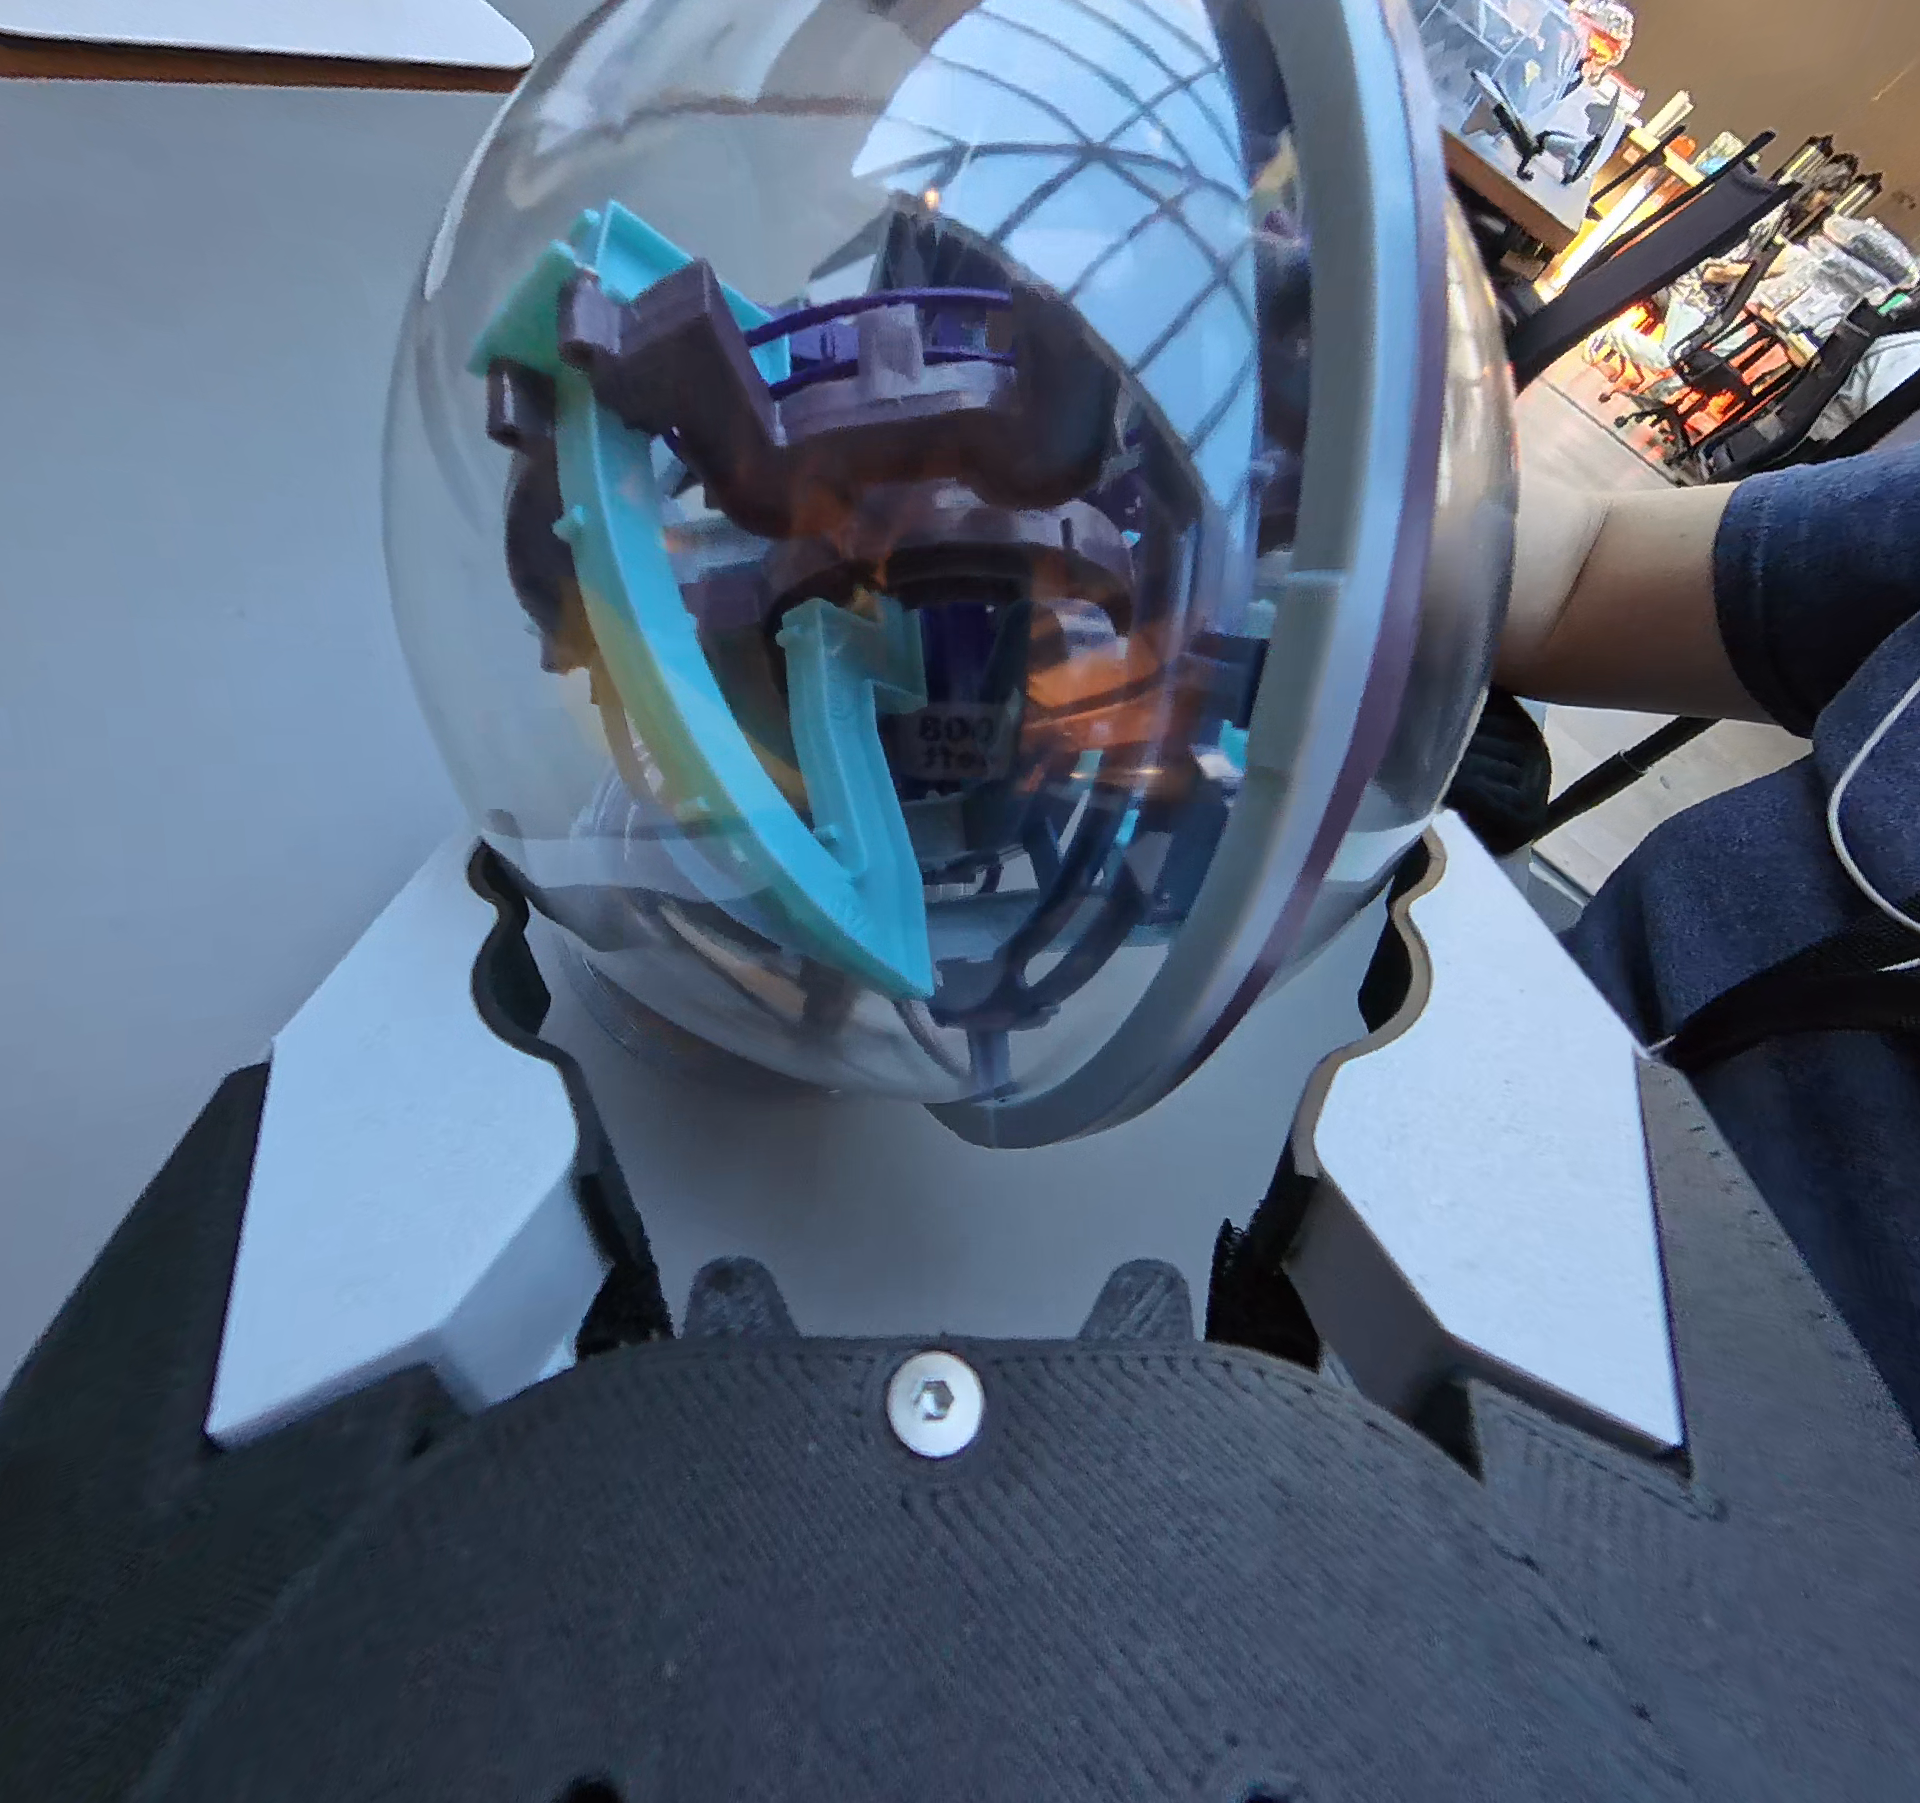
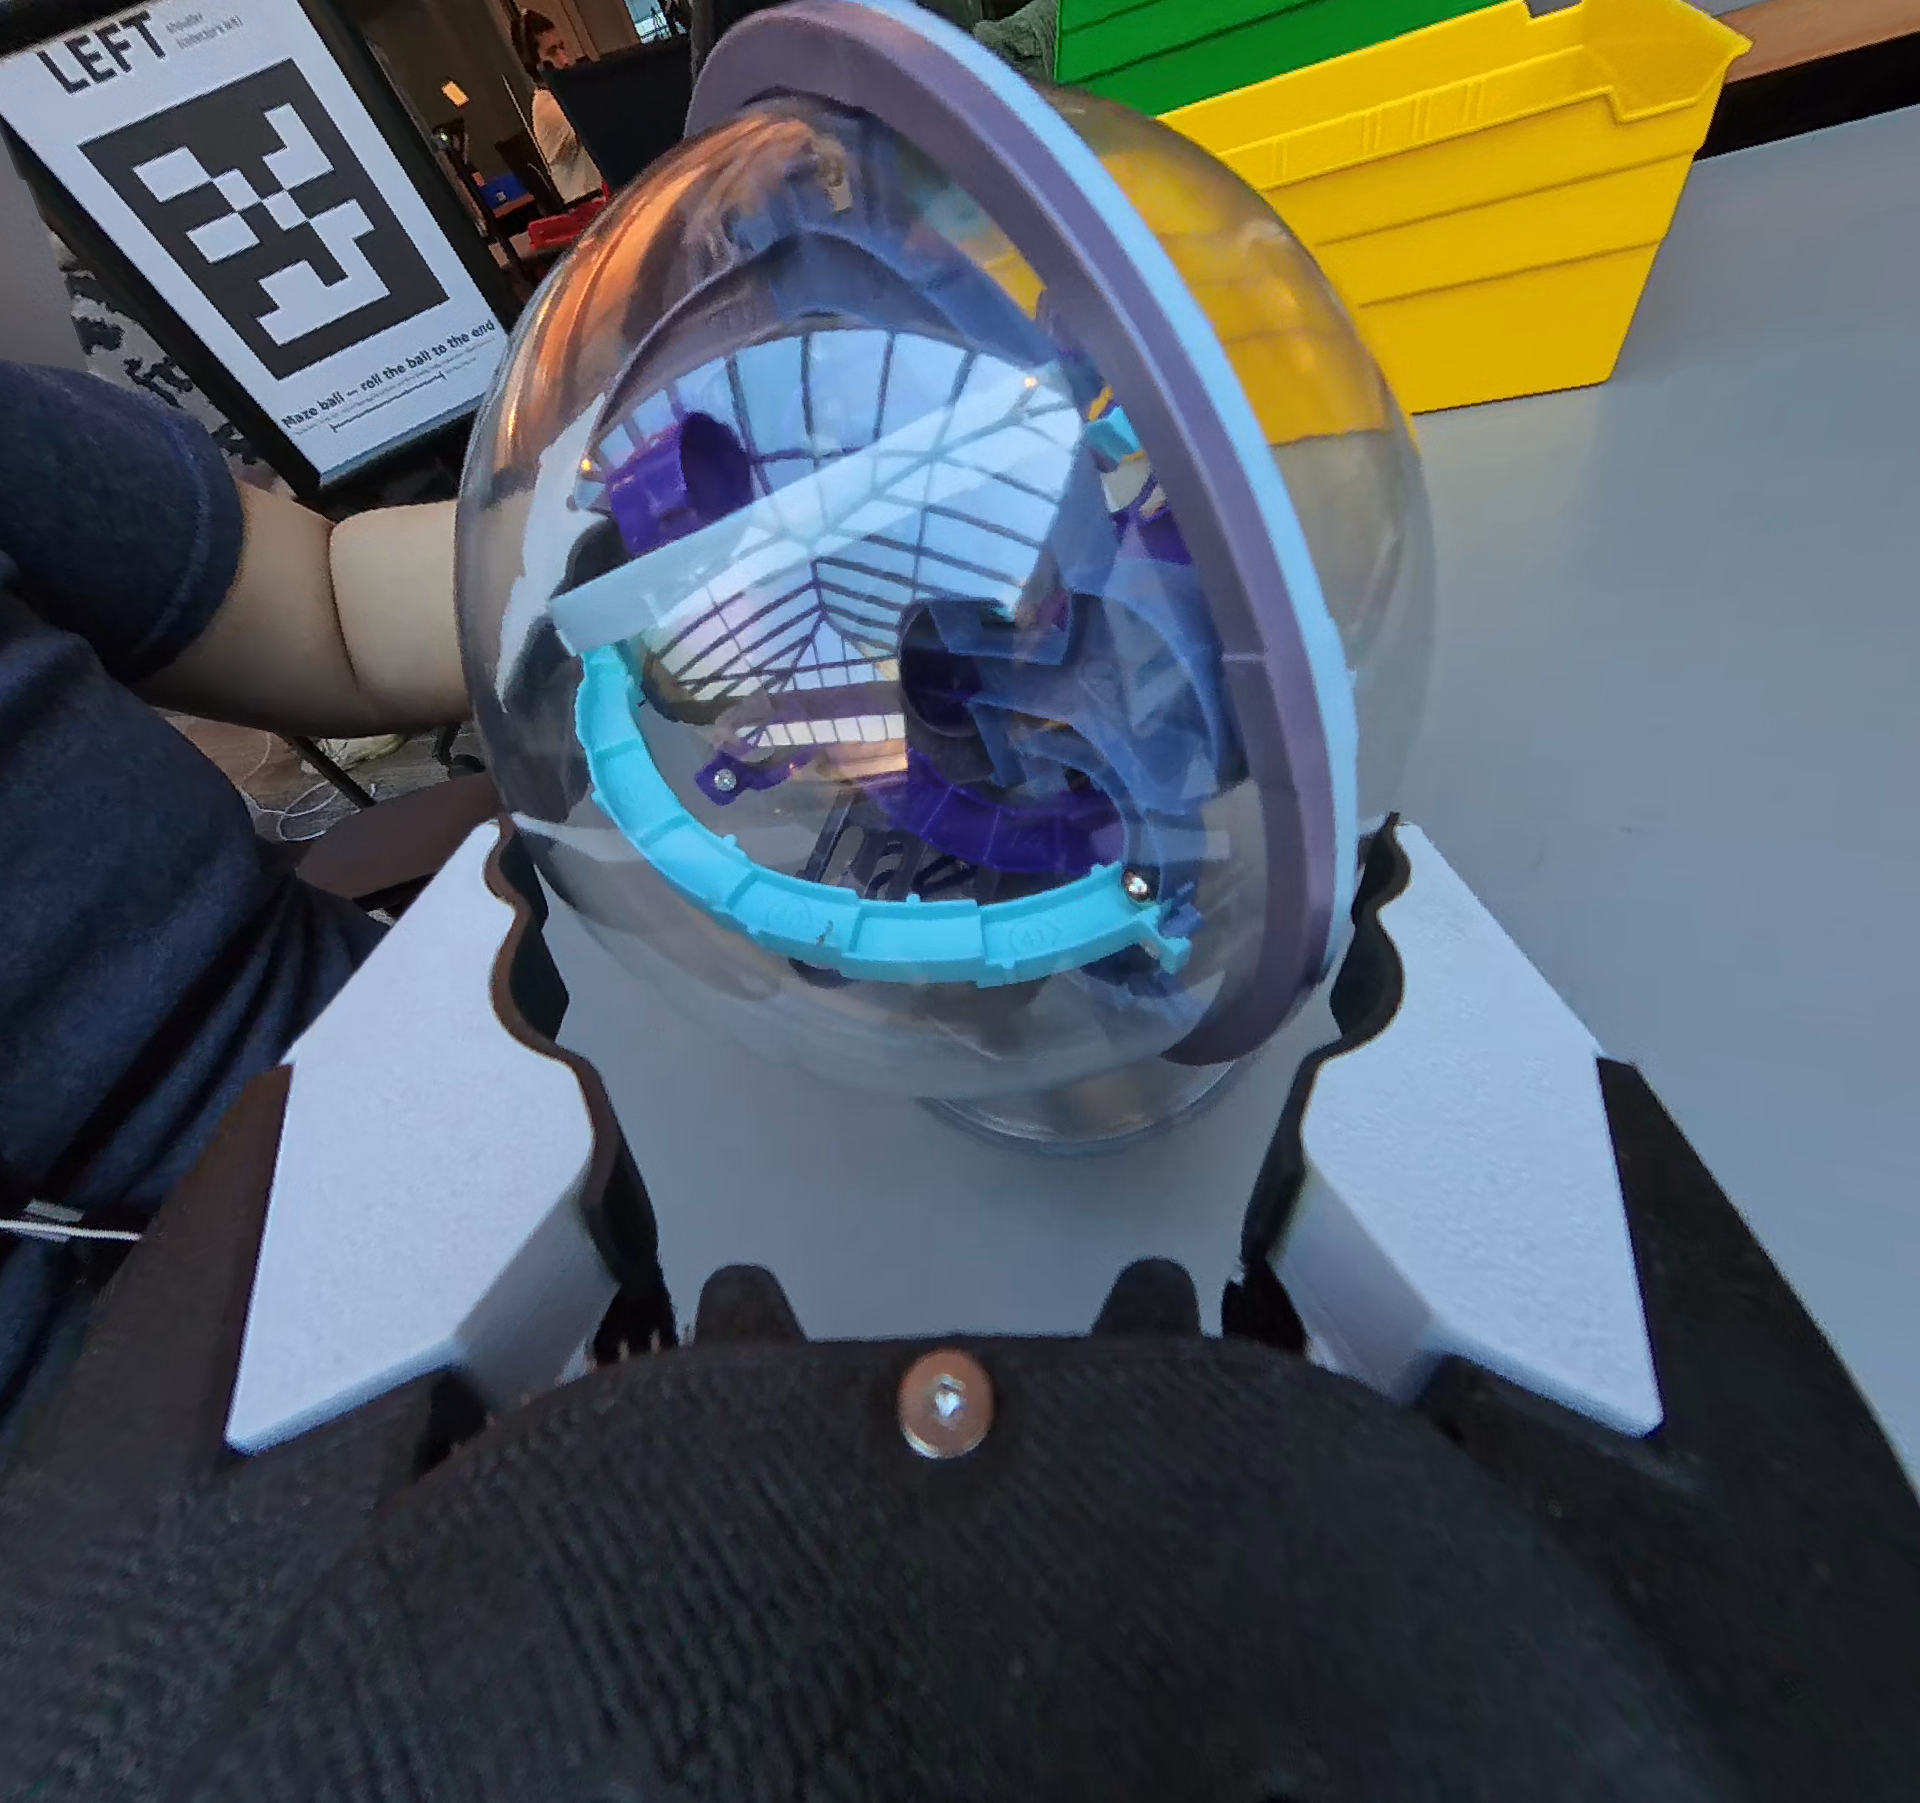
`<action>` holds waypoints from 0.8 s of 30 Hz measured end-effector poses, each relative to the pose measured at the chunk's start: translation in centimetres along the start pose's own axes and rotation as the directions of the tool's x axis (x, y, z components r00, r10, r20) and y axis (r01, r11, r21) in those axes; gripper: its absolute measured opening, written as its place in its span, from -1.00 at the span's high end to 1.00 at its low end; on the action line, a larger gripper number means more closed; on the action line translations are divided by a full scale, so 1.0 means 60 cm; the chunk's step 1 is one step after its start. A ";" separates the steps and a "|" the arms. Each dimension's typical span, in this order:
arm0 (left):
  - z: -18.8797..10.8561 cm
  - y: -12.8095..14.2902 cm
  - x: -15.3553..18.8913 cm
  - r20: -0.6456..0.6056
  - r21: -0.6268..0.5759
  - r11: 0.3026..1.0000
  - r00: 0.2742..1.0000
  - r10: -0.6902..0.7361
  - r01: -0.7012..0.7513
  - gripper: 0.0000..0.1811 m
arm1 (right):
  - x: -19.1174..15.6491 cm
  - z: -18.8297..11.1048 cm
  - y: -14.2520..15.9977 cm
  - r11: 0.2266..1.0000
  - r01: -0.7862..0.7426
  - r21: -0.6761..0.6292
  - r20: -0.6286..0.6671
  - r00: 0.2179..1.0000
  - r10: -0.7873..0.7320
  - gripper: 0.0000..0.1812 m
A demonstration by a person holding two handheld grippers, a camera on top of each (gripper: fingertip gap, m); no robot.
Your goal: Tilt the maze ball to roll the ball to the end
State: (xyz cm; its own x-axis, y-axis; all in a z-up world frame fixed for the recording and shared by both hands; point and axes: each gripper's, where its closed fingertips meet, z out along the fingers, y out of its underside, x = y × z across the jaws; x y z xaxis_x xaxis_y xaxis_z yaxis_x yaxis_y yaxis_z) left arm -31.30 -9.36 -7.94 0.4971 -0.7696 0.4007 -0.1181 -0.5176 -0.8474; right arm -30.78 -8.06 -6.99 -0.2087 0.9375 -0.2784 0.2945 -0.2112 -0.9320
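Clear maze ball [image 2: 935, 590] clamped between both claws [image 1: 956, 880] [image 2: 945, 880]; overtilt and steel ball [image 2: 1136, 887] drops off turquoise track [image 2: 831, 906].

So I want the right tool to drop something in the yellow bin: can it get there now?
Probably not yet: the maze ball fills the right tool, with the bin behind it.

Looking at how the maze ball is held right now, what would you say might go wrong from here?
1. The small steel ball sits near the end of the narrow turquoise track; too sharp a tilt may drop it off.
2. The left gripper and right gripper meet only the maze ball on its smooth curved shell, so it might slip.
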 end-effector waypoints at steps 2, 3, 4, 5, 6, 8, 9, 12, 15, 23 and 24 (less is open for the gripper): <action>-0.002 -0.007 0.000 -0.003 0.027 1.000 1.000 -0.008 0.008 -0.75 | 0.000 0.000 -0.002 1.000 -0.016 0.000 -0.003 1.000 0.016 -0.68; -0.003 -0.009 0.000 -0.005 0.037 0.999 1.000 -0.010 0.010 -0.75 | 0.000 0.000 -0.003 1.000 -0.022 0.002 -0.005 1.000 0.022 -0.68; -0.004 -0.011 0.000 -0.008 0.045 0.999 1.000 -0.012 0.012 -0.75 | 0.000 0.001 -0.004 1.000 -0.027 0.002 -0.007 1.000 0.027 -0.68; -0.004 -0.013 -0.001 -0.010 0.053 0.998 1.000 -0.013 0.013 -0.75 | 0.001 0.001 -0.004 1.000 -0.029 0.002 -0.009 1.000 0.030 -0.67; -0.005 -0.015 -0.002 -0.012 0.063 0.998 1.000 -0.012 0.012 -0.75 | 0.002 0.001 -0.005 1.000 -0.031 0.004 -0.012 0.999 0.031 -0.67; -0.005 -0.016 -0.005 -0.018 0.077 0.997 1.000 -0.011 0.012 -0.75 | 0.004 0.003 -0.005 0.999 -0.034 0.006 -0.019 0.999 0.035 -0.67; -0.005 -0.016 -0.007 -0.022 0.077 0.997 1.000 -0.014 0.016 -0.75 | 0.006 0.004 -0.004 0.999 -0.041 0.004 -0.022 0.999 0.041 -0.67; -0.004 -0.010 -0.012 -0.030 0.062 0.998 0.999 -0.014 0.016 -0.75 | 0.010 0.006 0.002 0.999 -0.046 -0.004 -0.029 0.999 0.046 -0.67; -0.005 -0.006 -0.018 -0.033 0.056 0.998 0.999 -0.015 0.017 -0.75 | 0.014 0.011 0.009 0.998 -0.053 -0.016 -0.032 0.998 0.053 -0.67; -0.005 -0.005 -0.021 -0.051 0.061 0.997 0.998 -0.034 0.037 -0.75 | 0.018 0.013 0.003 0.998 -0.060 0.002 -0.036 0.998 0.061 -0.67; -0.006 -0.005 -0.022 -0.054 0.061 0.997 0.998 -0.036 0.039 -0.75 | 0.020 0.013 0.002 0.998 -0.061 0.005 -0.038 0.997 0.061 -0.67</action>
State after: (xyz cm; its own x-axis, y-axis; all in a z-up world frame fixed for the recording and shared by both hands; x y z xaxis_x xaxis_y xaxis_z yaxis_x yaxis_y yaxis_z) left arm -32.21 -8.32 -8.11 0.4540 -0.7695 0.4491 -0.0460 -0.5236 -0.8507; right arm -31.73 -7.20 -7.61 -0.1550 0.9325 -0.3262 0.3024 -0.2695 -0.9143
